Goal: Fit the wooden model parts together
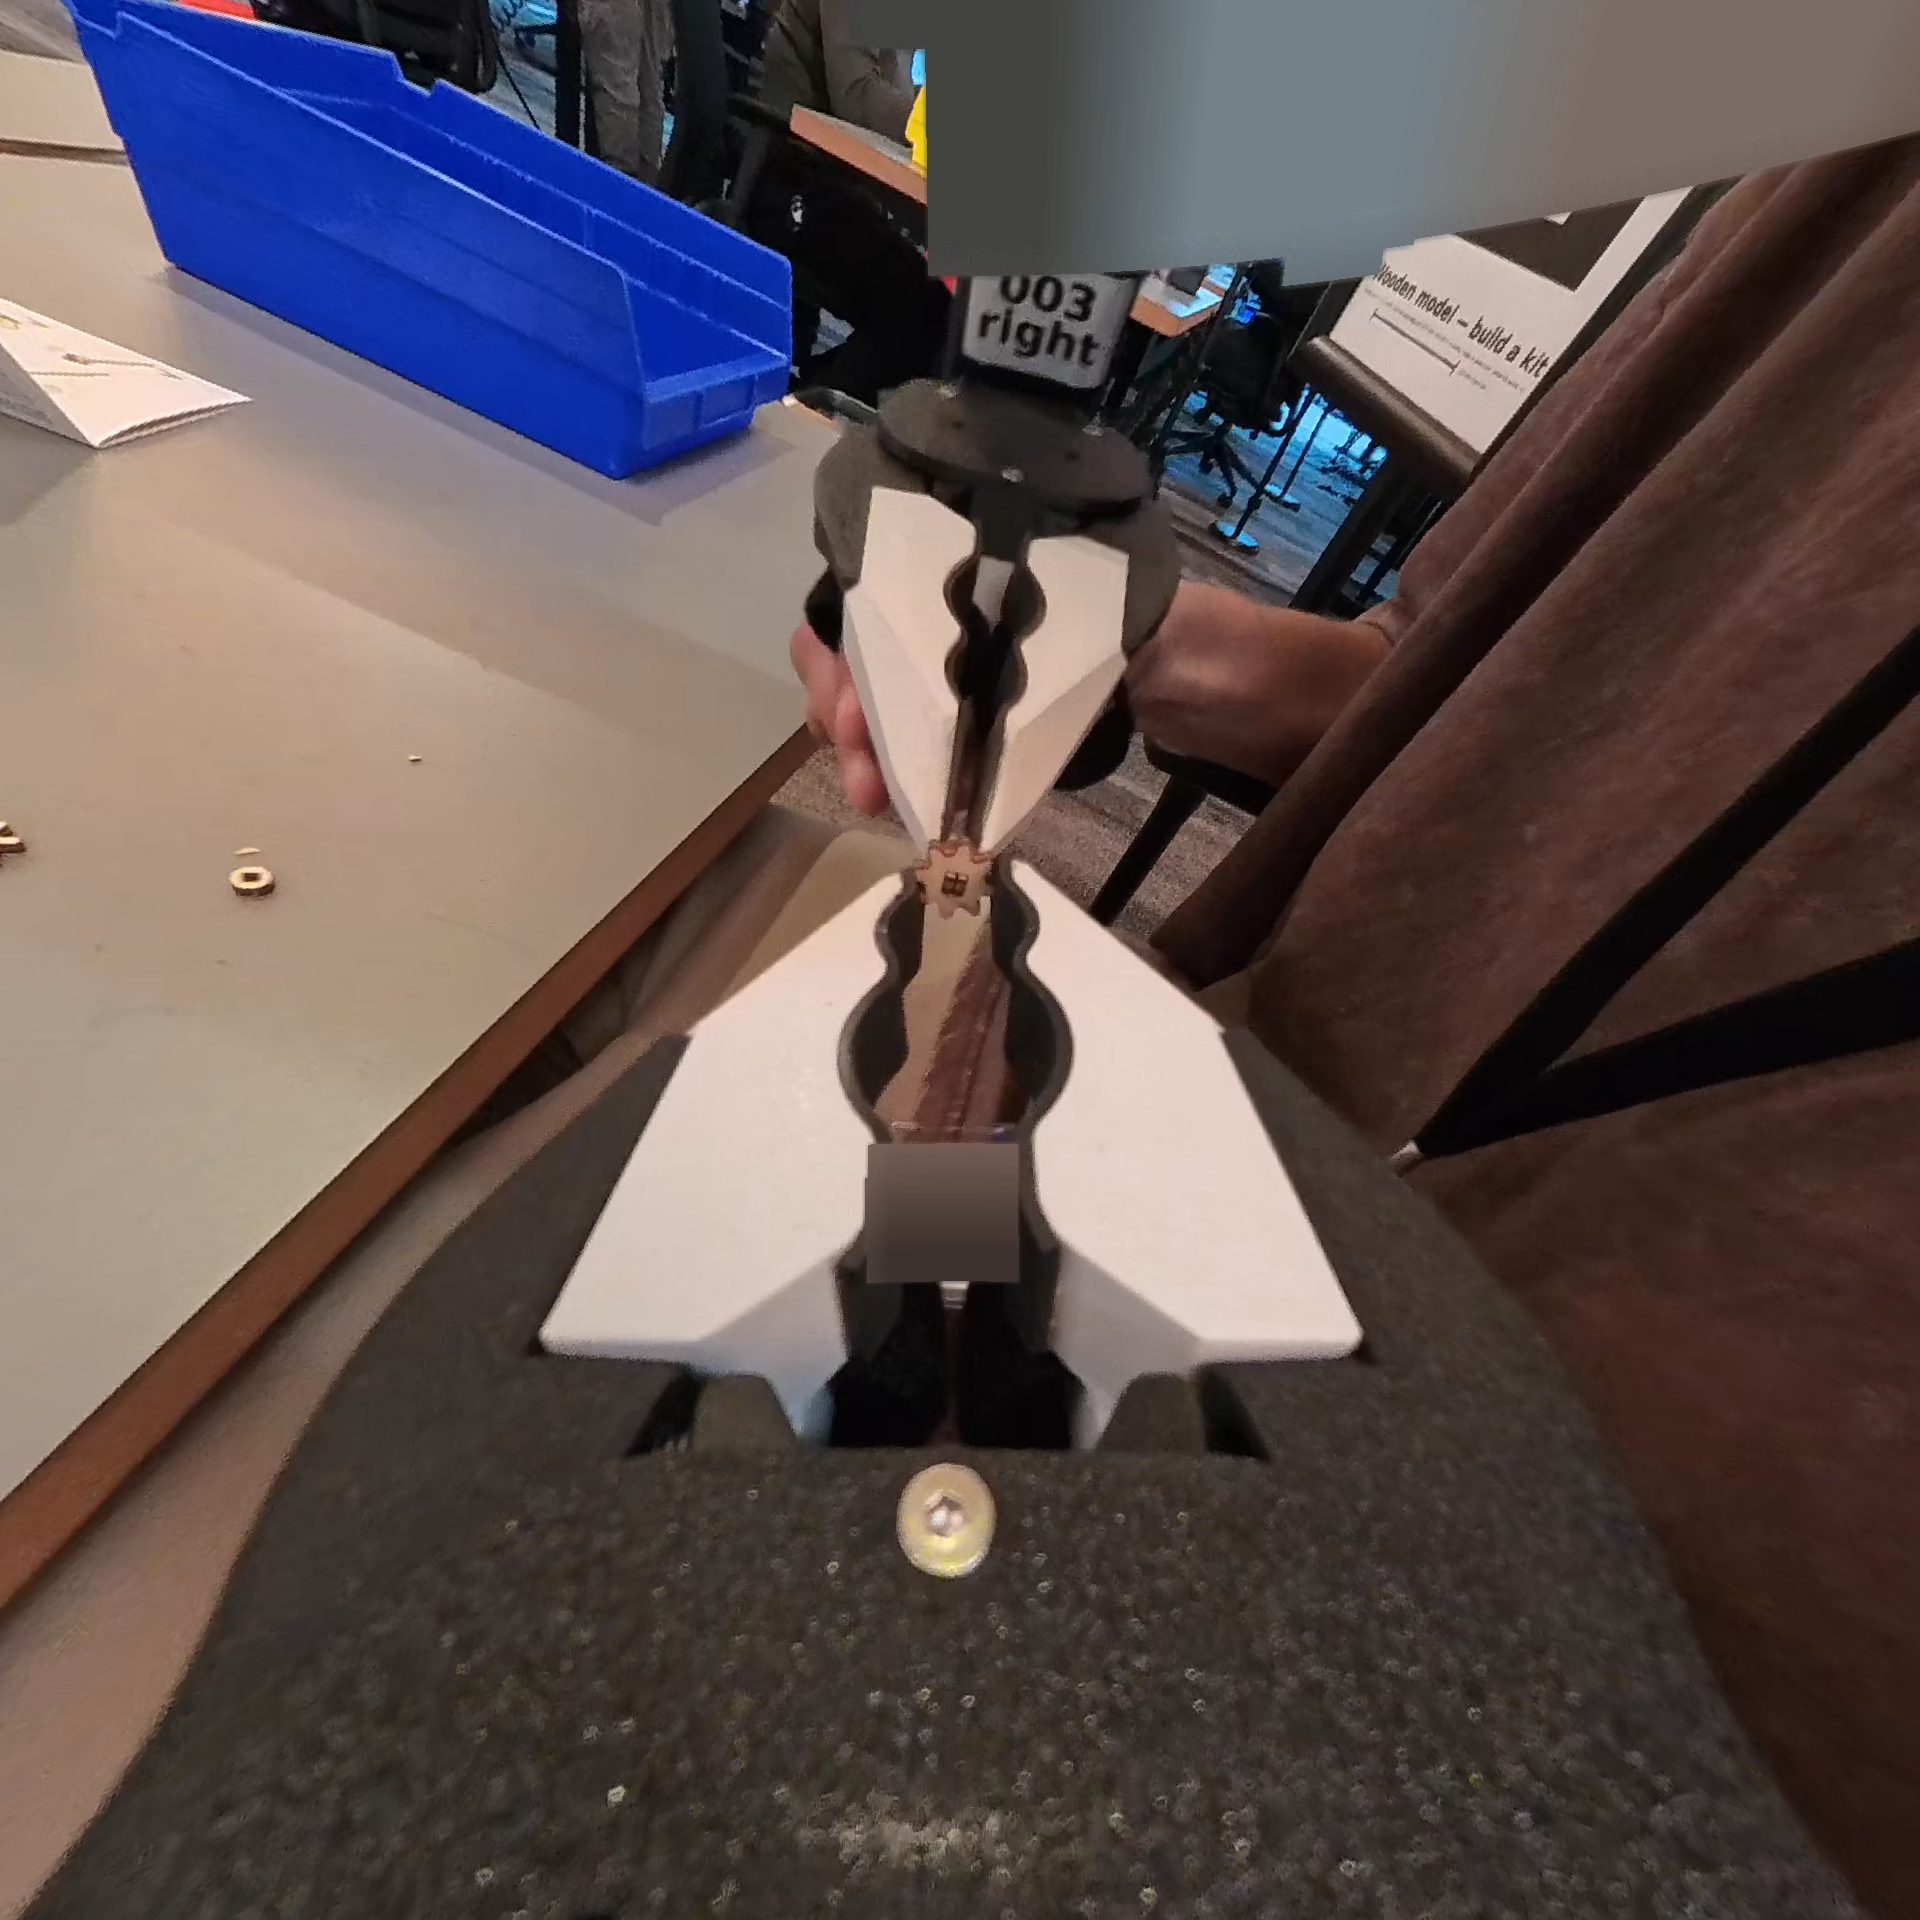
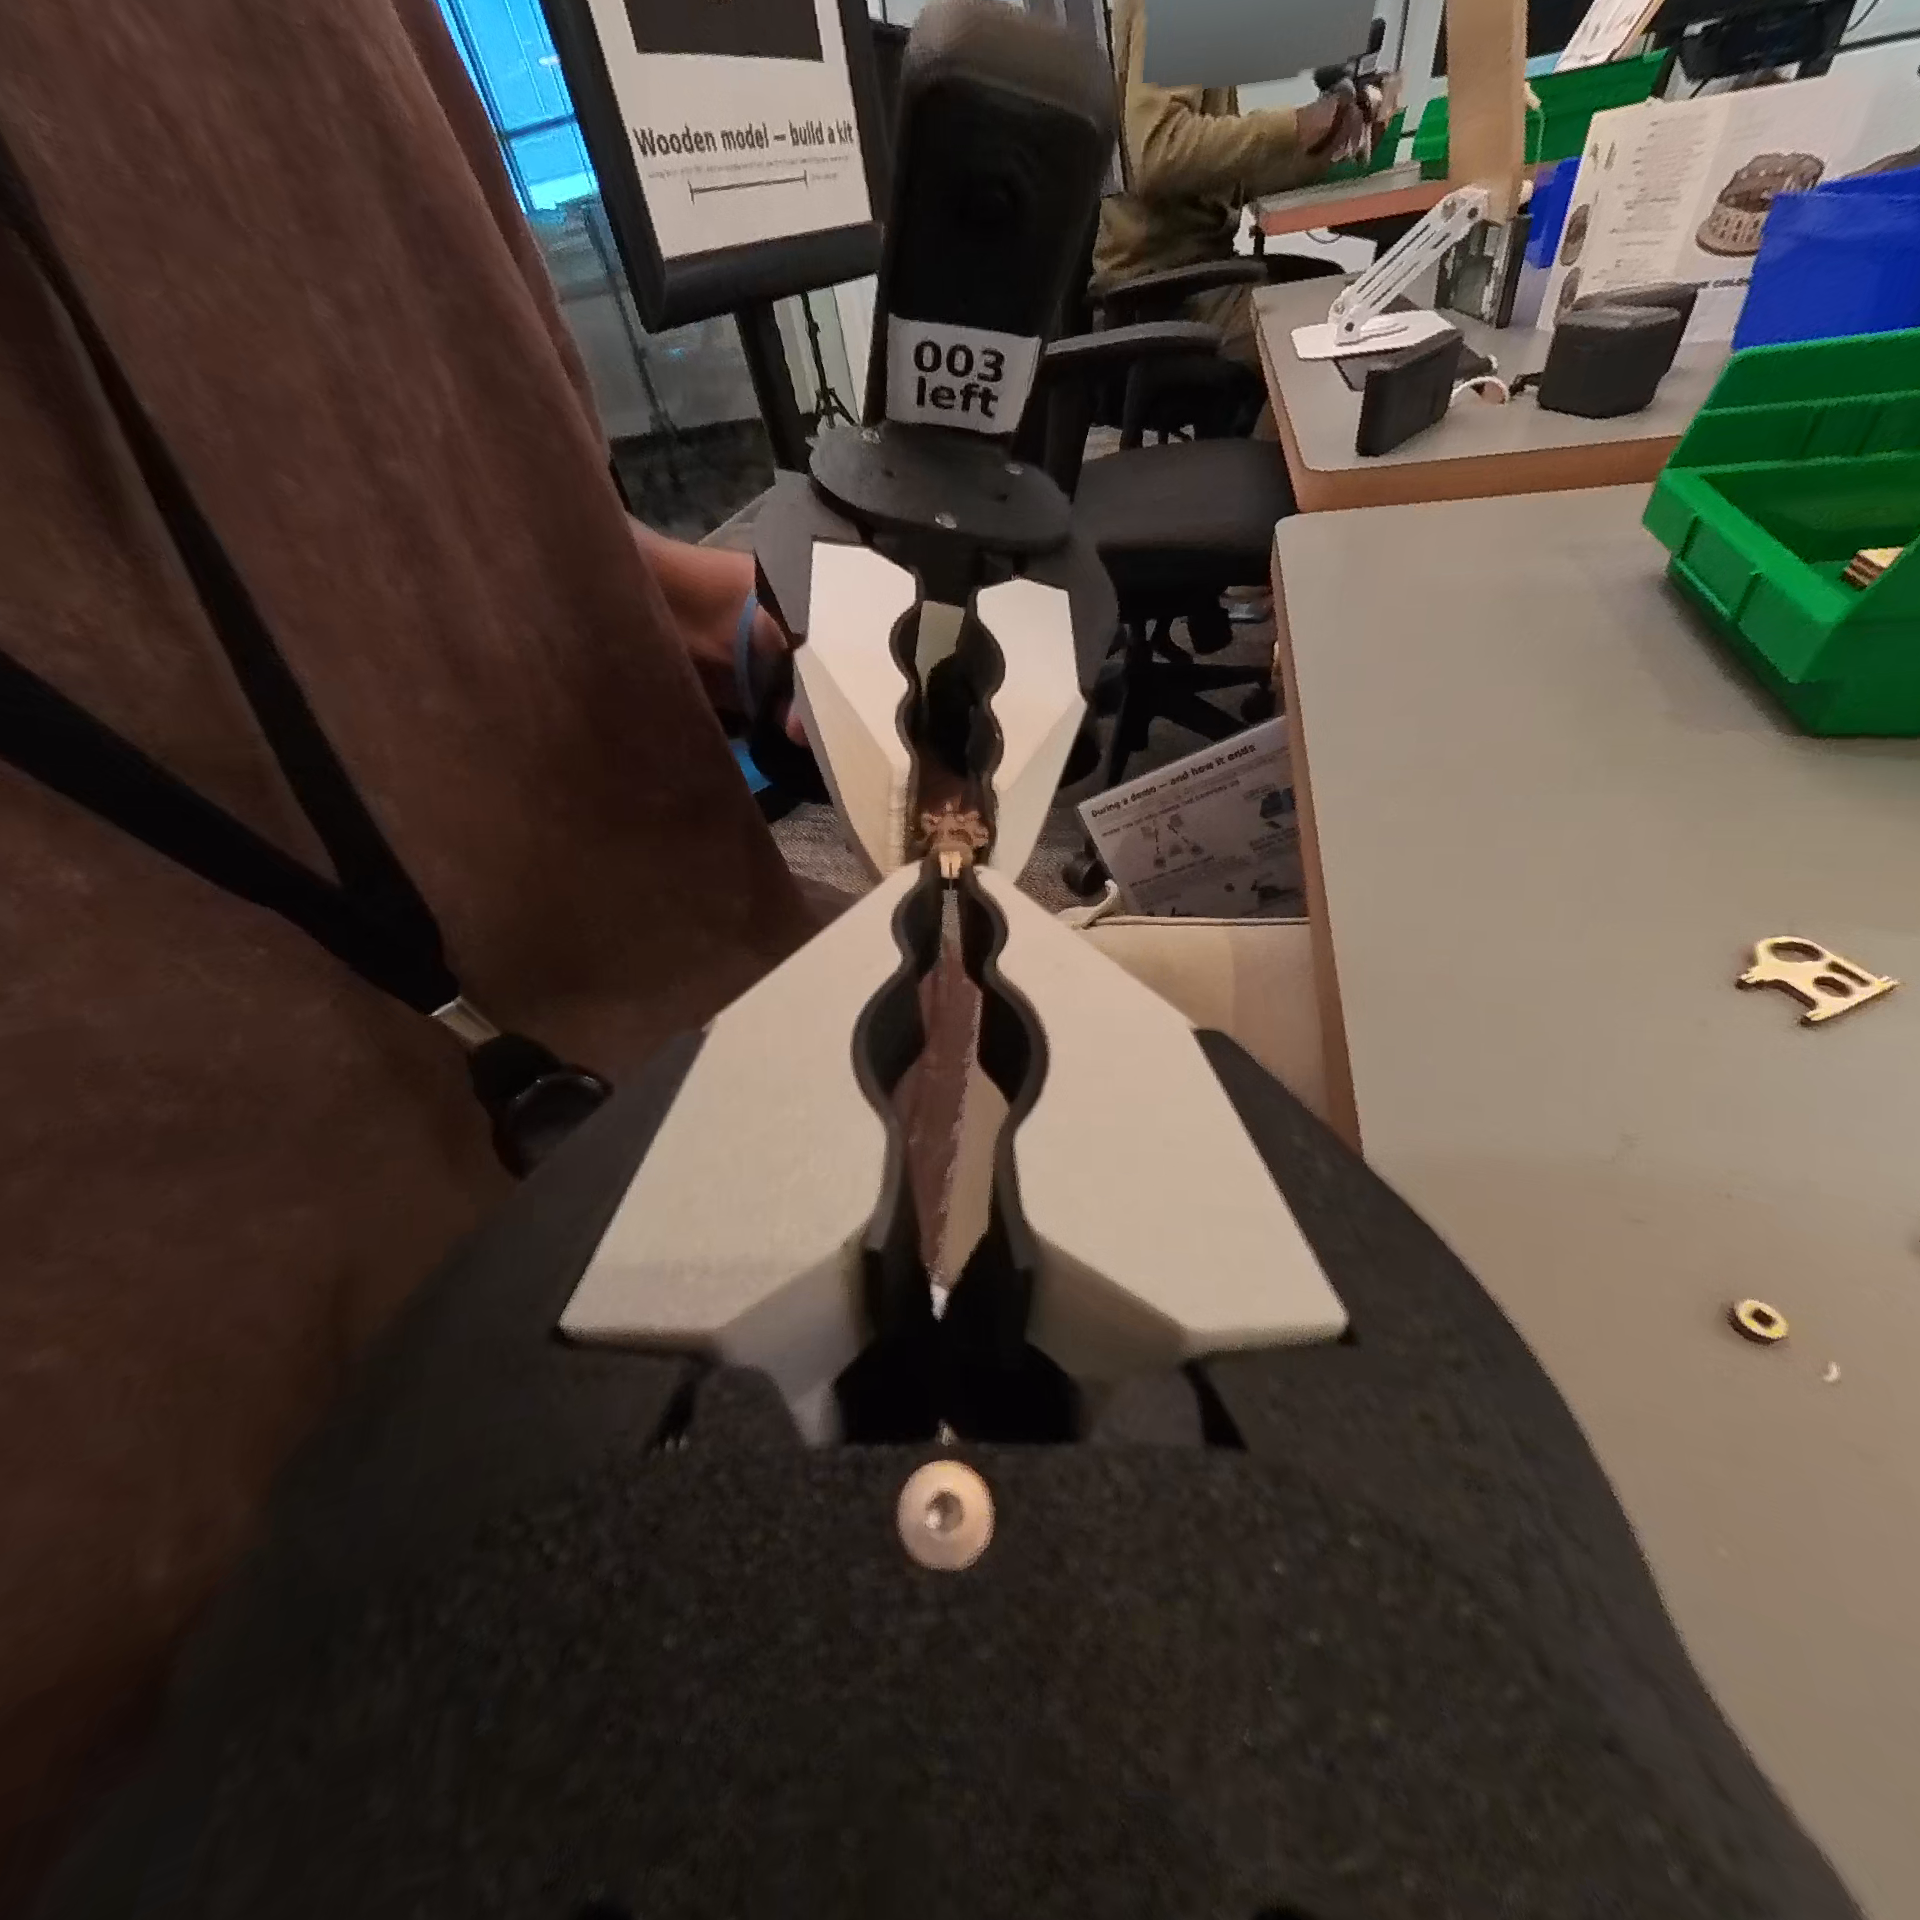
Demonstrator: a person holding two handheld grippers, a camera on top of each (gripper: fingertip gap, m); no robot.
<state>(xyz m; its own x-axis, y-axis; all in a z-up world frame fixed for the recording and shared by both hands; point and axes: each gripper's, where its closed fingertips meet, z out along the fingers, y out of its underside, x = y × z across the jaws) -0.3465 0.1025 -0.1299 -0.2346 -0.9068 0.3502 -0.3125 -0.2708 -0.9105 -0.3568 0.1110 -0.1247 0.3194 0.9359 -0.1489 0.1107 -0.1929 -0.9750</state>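
Two hand-held grippers are brought tip to tip in the air just beyond the edge of a grey table (image 1: pixel 312 644), which serves as the landmark here. In the left wrist view, a small wooden gear (image 1: pixel 951 879) with a dark slot at its centre is pinched at the tips of the left gripper (image 1: pixel 948 896), whose white fingers (image 1: pixel 769 1091) are drawn almost together on it. The right gripper (image 1: pixel 961 831) is seen facing it, its tips closed to a narrow gap and meeting the gear from the far side. In the right wrist view, a thin pale wooden peg (image 2: pixel 951 862) is held at the tips of the right gripper (image 2: pixel 951 881), its end touching or entering the gear (image 2: pixel 948 829) clamped by the left gripper (image 2: pixel 945 821); how far it has gone in cannot be told.

On the table, a small wooden ring (image 1: pixel 250 882) is seen near the edge closest to the grippers, with a flat cut-out wooden piece (image 2: pixel 1813 979) lying farther in from that edge. A blue bin (image 1: pixel 436 249) stands at the table's far side, a folded white leaflet (image 1: pixel 94 384) lies beside it, and a green bin (image 2: pixel 1797 561) is set on the table's other end. A brown garment (image 1: pixel 1610 831) fills the space off the table behind the grippers.
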